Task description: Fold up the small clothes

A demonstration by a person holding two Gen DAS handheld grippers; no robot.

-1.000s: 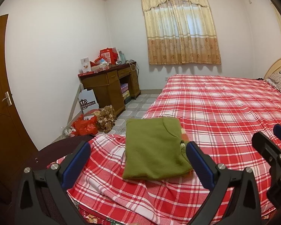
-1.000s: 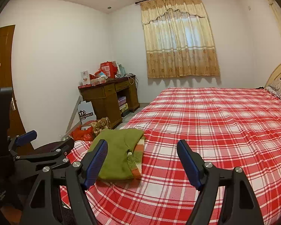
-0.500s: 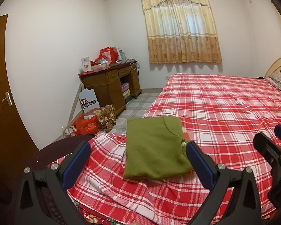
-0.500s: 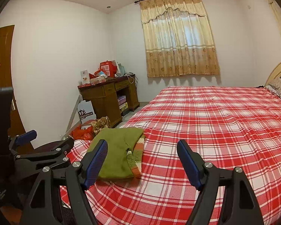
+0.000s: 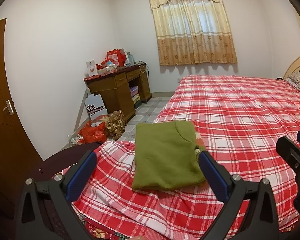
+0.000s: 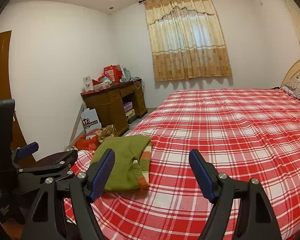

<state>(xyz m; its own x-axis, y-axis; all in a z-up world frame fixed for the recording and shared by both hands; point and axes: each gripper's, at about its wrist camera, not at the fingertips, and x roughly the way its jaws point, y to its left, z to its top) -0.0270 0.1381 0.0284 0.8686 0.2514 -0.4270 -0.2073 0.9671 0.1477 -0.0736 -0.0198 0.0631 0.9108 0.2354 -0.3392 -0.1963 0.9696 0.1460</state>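
Nothing moved; folded green garment [image 5: 166, 156] on plaid bed [image 5: 240, 108].

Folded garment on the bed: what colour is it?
Olive green garment outside, with an orange and cream striped layer showing at its edge; the stripes show best in the right wrist view.

White walls, curtained window [image 5: 194, 24], wooden desk [image 5: 118, 92], plaid bed [image 5: 240, 110], tiled floor [image 5: 150, 110]

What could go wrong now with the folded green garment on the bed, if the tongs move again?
1. The green garment lies close to the bed's corner, where the red plaid sheet slopes down; a push could slide it to the floor.
2. The left tongs stand open right before it; moving forward, a finger may catch the top layer and undo the fold.
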